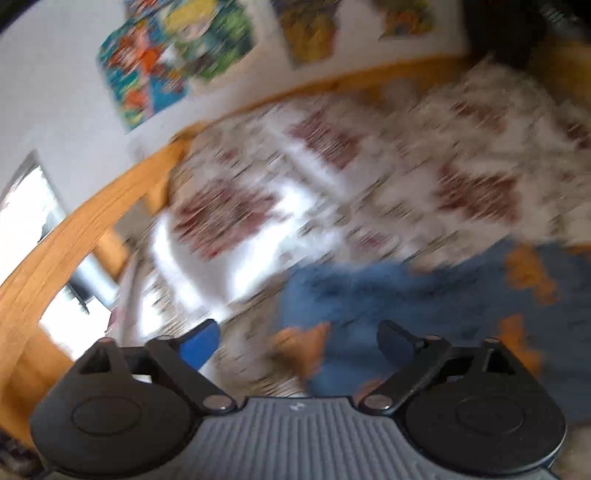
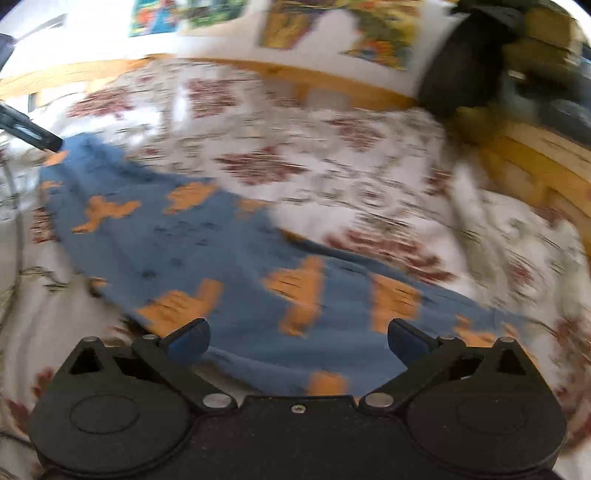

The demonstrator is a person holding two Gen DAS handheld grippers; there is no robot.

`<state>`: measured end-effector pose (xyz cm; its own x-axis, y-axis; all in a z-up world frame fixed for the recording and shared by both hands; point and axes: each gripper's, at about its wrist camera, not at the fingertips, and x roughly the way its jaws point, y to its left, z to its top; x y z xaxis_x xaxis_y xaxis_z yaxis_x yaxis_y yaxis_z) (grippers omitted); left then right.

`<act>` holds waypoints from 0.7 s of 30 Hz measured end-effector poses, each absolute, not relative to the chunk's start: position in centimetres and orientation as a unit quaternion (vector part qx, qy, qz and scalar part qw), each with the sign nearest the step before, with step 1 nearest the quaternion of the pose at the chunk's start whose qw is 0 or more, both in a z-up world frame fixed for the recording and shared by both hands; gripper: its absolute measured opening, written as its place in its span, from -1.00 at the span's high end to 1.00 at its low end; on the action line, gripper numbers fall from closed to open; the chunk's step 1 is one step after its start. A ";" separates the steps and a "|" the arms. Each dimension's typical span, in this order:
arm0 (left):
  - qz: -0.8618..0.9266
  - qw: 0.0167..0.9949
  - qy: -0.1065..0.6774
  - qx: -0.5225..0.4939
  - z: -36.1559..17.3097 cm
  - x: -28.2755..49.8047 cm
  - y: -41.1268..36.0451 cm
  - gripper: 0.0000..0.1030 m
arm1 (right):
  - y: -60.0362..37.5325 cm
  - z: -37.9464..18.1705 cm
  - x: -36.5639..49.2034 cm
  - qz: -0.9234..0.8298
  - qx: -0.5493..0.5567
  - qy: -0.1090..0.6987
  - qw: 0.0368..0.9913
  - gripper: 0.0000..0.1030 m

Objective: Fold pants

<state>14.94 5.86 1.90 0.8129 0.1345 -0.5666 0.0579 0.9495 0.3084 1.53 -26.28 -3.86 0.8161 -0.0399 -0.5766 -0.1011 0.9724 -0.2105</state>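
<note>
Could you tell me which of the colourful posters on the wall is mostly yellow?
The middle poster; the left poster is blue, orange and green.

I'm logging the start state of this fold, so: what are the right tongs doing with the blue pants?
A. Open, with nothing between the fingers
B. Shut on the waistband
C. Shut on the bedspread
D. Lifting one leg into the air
A: in the right wrist view the right tongs stand wide open, and the blue pants lie on the patterned bedspread beyond them, ungripped.
</note>
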 end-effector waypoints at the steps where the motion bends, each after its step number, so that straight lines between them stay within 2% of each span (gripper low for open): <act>1: -0.006 0.942 0.298 0.154 2.3 14.9 4.7 -0.91 | -27.3 -3.9 1.5 0.001 -0.112 0.302 0.947 -0.98; 7: -0.231 0.917 0.295 0.137 2.6 16.8 -5.7 -0.91 | -34.4 -3.1 0.9 -0.086 -0.071 0.287 0.952 -0.98; 11: -0.367 0.864 0.296 0.175 1.7 19.2 -14.0 -0.90 | -38.3 -3.0 -0.1 -0.121 -0.053 0.281 0.951 -0.96; 15: -0.474 0.790 0.322 0.219 0.5 20.4 -20.2 -0.68 | -41.3 -3.5 -1.6 -0.119 -0.029 0.285 0.951 -0.79; 18: -0.531 0.737 0.334 0.252 -0.4 20.5 -22.9 -0.68 | -42.7 -3.9 -2.2 -0.099 -0.010 0.290 0.952 -0.66; 21: -0.563 0.687 0.366 0.276 -1.6 20.6 -24.5 -0.69 | -43.8 -4.1 -2.3 -0.077 0.010 0.293 0.953 -0.64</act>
